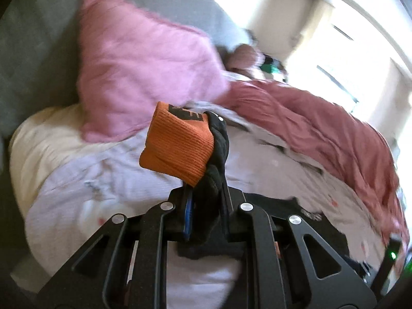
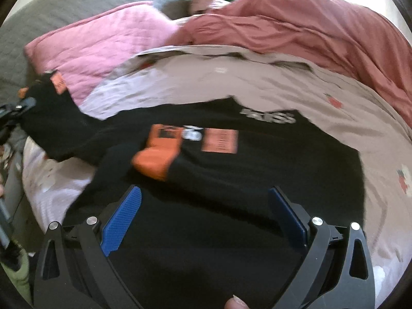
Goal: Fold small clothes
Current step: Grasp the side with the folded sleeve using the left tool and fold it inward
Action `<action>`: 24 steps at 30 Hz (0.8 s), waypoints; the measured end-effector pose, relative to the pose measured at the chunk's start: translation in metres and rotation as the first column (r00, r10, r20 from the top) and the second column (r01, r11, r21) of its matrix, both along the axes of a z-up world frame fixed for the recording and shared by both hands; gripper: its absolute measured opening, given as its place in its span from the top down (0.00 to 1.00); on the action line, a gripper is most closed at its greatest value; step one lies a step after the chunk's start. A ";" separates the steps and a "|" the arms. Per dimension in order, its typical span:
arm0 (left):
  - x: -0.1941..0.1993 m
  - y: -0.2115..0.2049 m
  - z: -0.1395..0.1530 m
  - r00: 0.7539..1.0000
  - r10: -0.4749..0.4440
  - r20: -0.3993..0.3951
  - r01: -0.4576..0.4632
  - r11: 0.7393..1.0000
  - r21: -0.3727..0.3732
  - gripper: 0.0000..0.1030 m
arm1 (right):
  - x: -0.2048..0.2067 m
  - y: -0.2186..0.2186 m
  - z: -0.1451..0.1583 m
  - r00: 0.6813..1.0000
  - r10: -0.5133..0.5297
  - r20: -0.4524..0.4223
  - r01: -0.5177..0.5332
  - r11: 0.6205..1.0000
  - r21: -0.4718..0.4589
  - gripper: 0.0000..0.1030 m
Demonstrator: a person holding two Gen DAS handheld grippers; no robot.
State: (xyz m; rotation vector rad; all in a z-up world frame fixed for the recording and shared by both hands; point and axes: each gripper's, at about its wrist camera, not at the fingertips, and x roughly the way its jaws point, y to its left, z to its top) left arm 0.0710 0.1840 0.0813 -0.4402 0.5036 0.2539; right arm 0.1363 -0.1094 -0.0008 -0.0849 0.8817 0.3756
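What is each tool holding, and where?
The left tool pinches the black garment's sleeve just behind its orange cuff. The right tool holds nothing.

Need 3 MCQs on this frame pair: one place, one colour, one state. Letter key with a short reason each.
1. Where does the black garment lie?
A. on the bed sheet
B. on a wooden floor
C. on a hanger

2. What colour is the sleeve cuff that sticks out of the left claw?
A. green
B. orange
C. white

3. How does the right claw stand?
A. shut on a pillow
B. shut on the cuff
C. open, holding nothing

Key: 1 A, the garment spreads over the pale flowered sheet. 2 B, the ribbed cuff above the fingers is orange. 3 C, its blue pads stand wide apart over the garment, pressing on nothing.
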 end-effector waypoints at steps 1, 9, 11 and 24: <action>0.005 -0.011 0.003 0.999 -0.033 0.001 0.032 0.999 0.008 0.91 | 0.002 -0.007 -0.001 1.000 -0.016 -0.002 0.016 1.000 0.001 0.05; 0.046 -0.114 -0.014 0.953 -0.291 -0.081 0.298 0.948 0.114 0.91 | 0.021 -0.088 0.000 0.978 -0.207 -0.027 0.209 0.976 0.056 0.05; 0.056 -0.141 -0.030 0.928 -0.349 -0.132 0.367 0.918 0.149 0.91 | 0.024 -0.104 0.004 0.969 -0.246 -0.017 0.247 0.967 0.061 0.05; 0.041 -0.236 -0.107 0.719 -0.627 -0.299 0.680 0.723 0.120 0.61 | 0.025 -0.134 0.010 0.949 -0.314 -0.028 0.315 0.942 0.117 0.05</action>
